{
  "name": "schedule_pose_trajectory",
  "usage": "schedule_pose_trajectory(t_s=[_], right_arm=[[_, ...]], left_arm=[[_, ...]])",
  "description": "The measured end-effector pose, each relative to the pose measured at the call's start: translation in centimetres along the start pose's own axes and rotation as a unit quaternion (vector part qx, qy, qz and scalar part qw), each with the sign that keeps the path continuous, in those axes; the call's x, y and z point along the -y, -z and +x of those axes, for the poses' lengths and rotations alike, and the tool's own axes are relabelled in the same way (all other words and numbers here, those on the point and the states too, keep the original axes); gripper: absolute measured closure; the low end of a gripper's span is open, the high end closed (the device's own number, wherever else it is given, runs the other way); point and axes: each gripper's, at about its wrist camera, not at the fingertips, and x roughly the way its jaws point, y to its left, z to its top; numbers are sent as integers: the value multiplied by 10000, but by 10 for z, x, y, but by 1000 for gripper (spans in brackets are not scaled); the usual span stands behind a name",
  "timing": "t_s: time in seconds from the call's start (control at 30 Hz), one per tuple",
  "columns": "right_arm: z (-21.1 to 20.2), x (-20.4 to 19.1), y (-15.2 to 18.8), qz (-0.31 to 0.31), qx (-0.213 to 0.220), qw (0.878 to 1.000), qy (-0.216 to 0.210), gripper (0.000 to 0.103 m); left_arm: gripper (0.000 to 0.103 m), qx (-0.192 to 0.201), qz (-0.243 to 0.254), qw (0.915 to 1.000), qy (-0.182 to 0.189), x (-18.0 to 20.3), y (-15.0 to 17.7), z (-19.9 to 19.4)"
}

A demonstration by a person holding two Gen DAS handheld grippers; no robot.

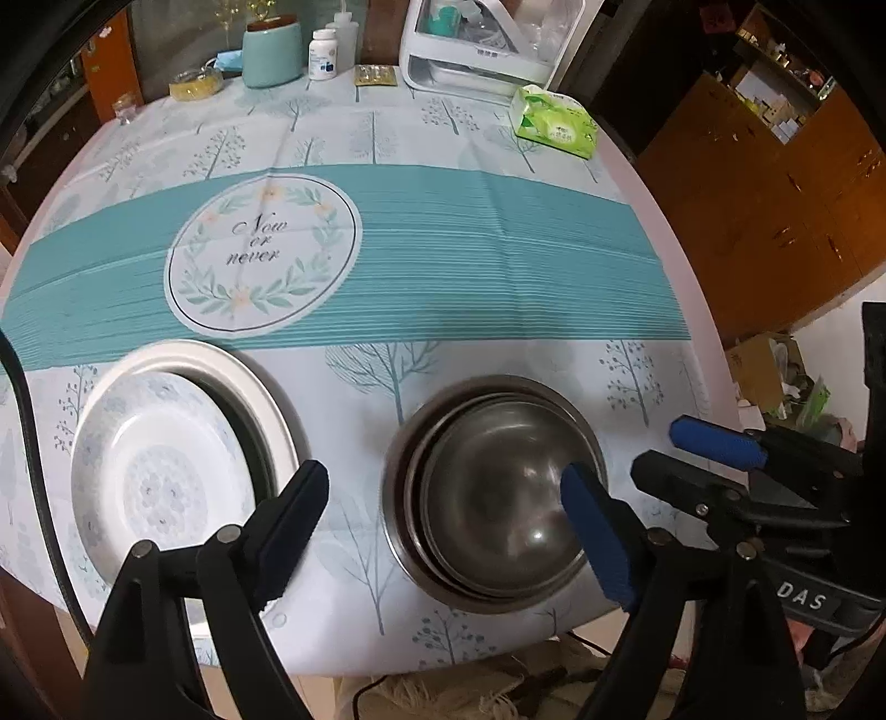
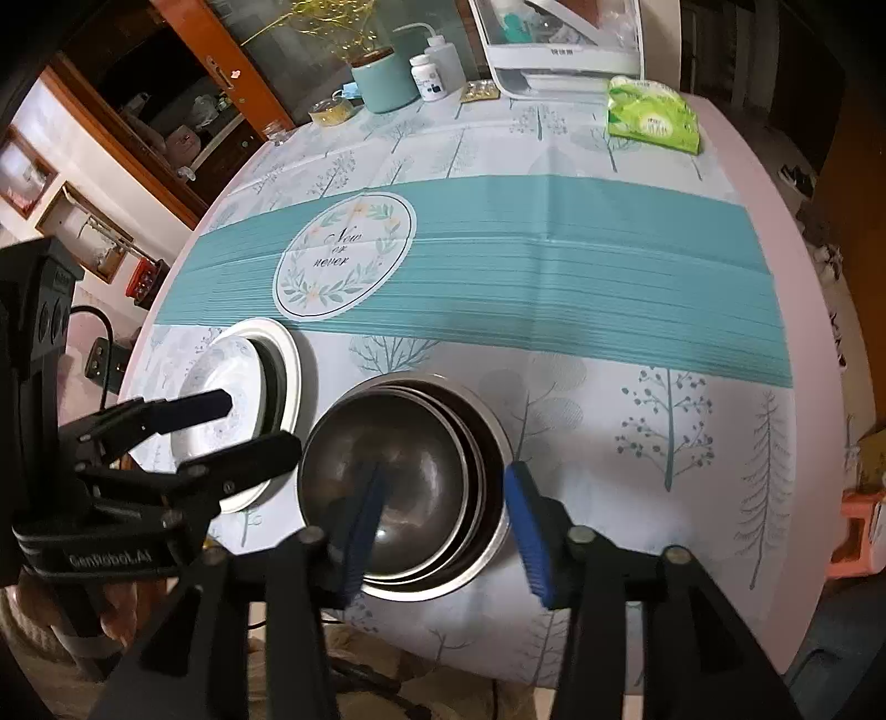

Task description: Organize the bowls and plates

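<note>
A blue-patterned plate point(image 1: 160, 471) lies off-centre in a larger white plate point(image 1: 243, 371) at the near left of the table. To its right sit nested steel bowls point(image 1: 498, 498) point(image 2: 404, 482). My left gripper point(image 1: 446, 531) hangs open above the cloth, one finger by the plates and the other over the bowls' inside, gripping nothing. My right gripper point(image 2: 443, 531) is open, its left pad point(image 2: 360, 531) over the bowls' inside and its right pad outside the rim, not pressing. Each gripper shows in the other's view: the right gripper point(image 1: 656, 448) and the left gripper point(image 2: 263, 423).
A teal-banded tablecloth point(image 1: 443, 249) covers the round table. At the far edge stand a white appliance point(image 1: 482, 44), a green tissue pack point(image 1: 554, 122), a teal jar point(image 1: 271, 55) and a pill bottle point(image 1: 322, 55). Wooden cabinets point(image 1: 775, 194) rise at the right. The near table edge lies just below the bowls.
</note>
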Motion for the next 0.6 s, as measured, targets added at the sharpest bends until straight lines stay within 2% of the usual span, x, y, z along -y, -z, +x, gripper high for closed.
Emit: schedule_pose_trajectory(t_s=[0.2, 0.4, 0.6], right_arm=[[7, 2, 2, -6, -5, 10000, -8, 54], [21, 6, 6, 4, -156, 9997, 163, 54], [35, 15, 11, 142, -337, 9992, 170, 54]], left_arm=[[18, -67, 50, 9999, -97, -7, 4, 14], [18, -269, -45, 9996, -67, -18, 10, 32], [18, -545, -246, 9979, 234, -27, 15, 47]])
